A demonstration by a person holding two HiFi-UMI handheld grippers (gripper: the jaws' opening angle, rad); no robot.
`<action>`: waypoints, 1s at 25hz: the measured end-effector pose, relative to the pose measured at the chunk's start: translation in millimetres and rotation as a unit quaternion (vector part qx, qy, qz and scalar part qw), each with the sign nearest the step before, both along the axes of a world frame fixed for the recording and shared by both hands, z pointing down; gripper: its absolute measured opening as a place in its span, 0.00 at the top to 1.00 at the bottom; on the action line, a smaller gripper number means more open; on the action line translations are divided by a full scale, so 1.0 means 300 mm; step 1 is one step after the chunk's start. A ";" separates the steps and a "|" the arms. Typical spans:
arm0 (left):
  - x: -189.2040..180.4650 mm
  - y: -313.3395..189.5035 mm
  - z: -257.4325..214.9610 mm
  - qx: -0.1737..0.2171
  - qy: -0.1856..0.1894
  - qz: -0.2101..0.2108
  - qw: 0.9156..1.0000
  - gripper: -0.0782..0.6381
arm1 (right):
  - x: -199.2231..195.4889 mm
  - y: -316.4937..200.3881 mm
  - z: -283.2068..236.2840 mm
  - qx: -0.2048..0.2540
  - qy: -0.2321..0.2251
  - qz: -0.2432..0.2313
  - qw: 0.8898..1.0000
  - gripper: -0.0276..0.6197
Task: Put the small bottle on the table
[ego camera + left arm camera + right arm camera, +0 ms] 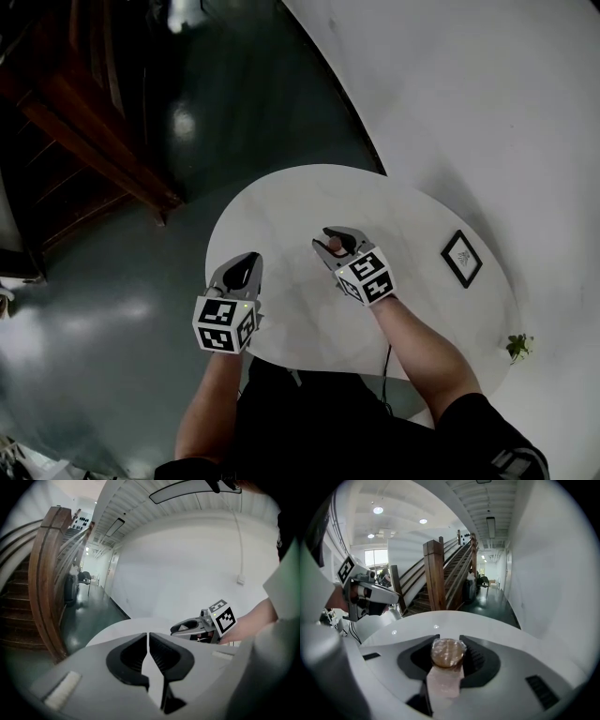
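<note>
The round white table [281, 211] lies under both grippers, mostly bare, with a small framed picture [461, 259] near its right edge. The right gripper [330, 242] hangs over the middle, its jaws closed on the small bottle [447, 654], brown cap toward the camera. The left gripper [249, 259] is empty, jaws together, by the left rim. This looks like the setting-down step: lower until the base rests, then release. There is open room all round.

Left tongs [249, 261] closed tip to tip; right tongs [335, 242] gripping small bottle [447, 654]; both angled downward, side by side
</note>
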State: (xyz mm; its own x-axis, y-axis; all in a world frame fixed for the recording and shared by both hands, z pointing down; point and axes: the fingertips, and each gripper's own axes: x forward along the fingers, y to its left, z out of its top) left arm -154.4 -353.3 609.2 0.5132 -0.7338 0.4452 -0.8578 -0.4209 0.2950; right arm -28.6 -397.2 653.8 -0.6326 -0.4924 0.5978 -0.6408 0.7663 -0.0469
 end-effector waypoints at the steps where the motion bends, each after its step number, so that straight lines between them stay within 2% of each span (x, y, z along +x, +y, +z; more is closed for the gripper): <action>1: 0.002 0.001 -0.008 0.002 0.000 0.000 1.000 0.85 | 0.001 0.002 -0.005 -0.001 -0.003 -0.001 1.000 0.76; 8: 0.017 0.025 -0.061 0.009 -0.002 -0.006 1.000 0.85 | 0.028 0.026 -0.093 0.000 -0.037 0.006 0.999 0.73; 14: 0.043 0.069 -0.121 0.019 -0.008 -0.017 1.000 0.85 | 0.168 0.078 -0.189 -0.001 -0.099 0.066 0.993 0.72; 21: 0.031 0.105 -0.221 0.038 -0.017 -0.046 0.998 0.85 | 0.278 0.180 -0.284 0.010 -0.136 0.083 0.987 0.73; 25: 0.037 0.130 -0.286 0.051 -0.024 -0.046 0.997 0.85 | 0.313 0.243 -0.343 0.018 -0.153 0.087 0.984 0.73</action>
State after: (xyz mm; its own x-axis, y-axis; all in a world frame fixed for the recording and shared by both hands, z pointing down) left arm -143.2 -314.2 523.3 0.4209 -0.8198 0.3884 -0.9065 -0.3647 0.2126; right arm 65.2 -324.3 550.8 -0.6842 -0.6269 0.3725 -0.7229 0.6505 -0.2331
